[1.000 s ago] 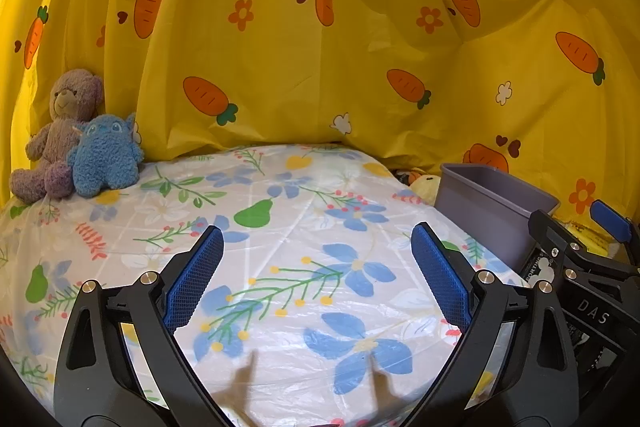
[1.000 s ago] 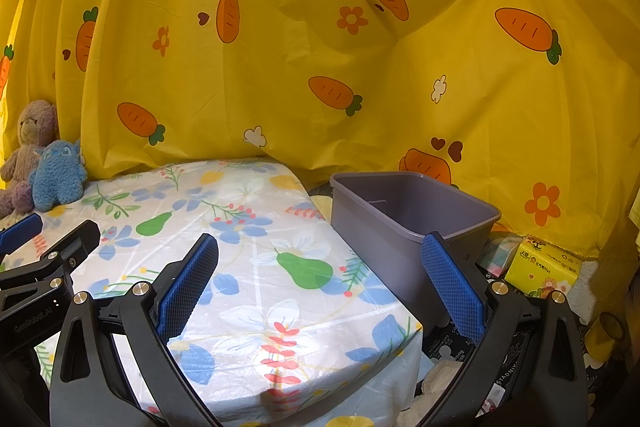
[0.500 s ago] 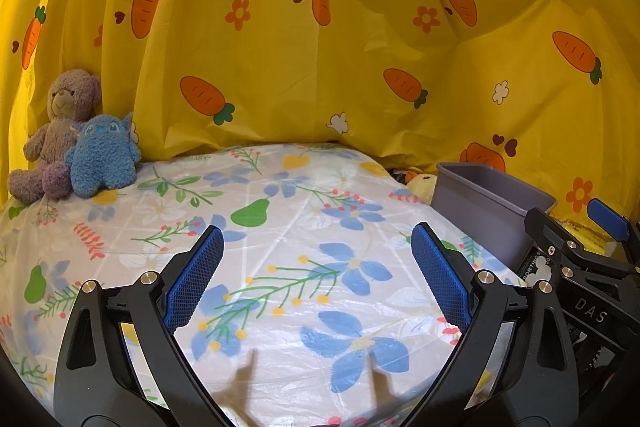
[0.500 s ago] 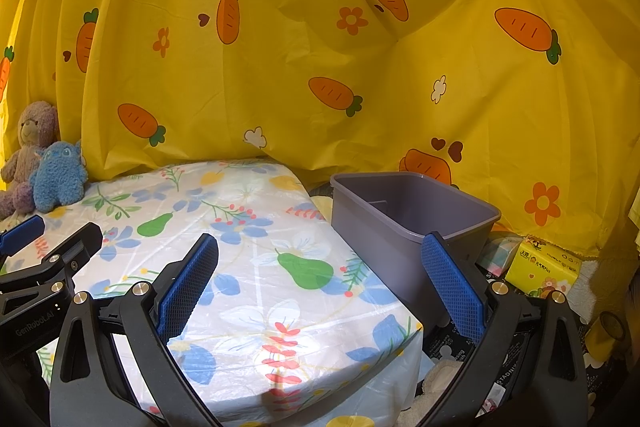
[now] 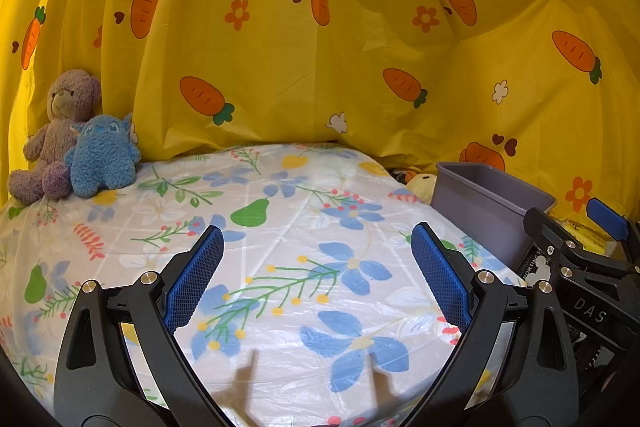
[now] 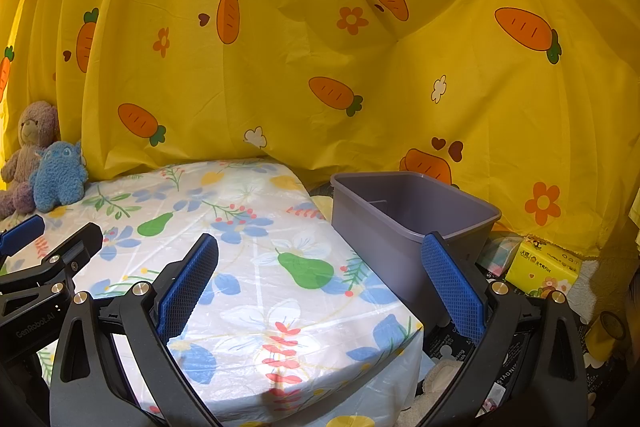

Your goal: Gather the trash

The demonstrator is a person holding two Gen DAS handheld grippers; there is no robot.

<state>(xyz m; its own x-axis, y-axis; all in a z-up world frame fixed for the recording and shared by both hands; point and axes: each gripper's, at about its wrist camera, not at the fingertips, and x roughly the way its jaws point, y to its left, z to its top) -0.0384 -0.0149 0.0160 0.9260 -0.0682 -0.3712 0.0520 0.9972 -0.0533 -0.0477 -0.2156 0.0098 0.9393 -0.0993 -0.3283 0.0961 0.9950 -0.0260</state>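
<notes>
A grey-purple plastic bin stands just off the right edge of the table; it looks empty inside and also shows in the left wrist view. My left gripper is open and empty above the floral tablecloth. My right gripper is open and empty over the table's right front corner, its right finger in front of the bin. No loose trash shows on the tablecloth.
A purple teddy bear and a blue plush toy sit at the table's back left. A yellow carrot-print curtain hangs behind. A yellow tissue pack and clutter lie right of the bin.
Both grippers stay open. The left wrist view has drifted slightly; otherwise nothing has visibly moved.
</notes>
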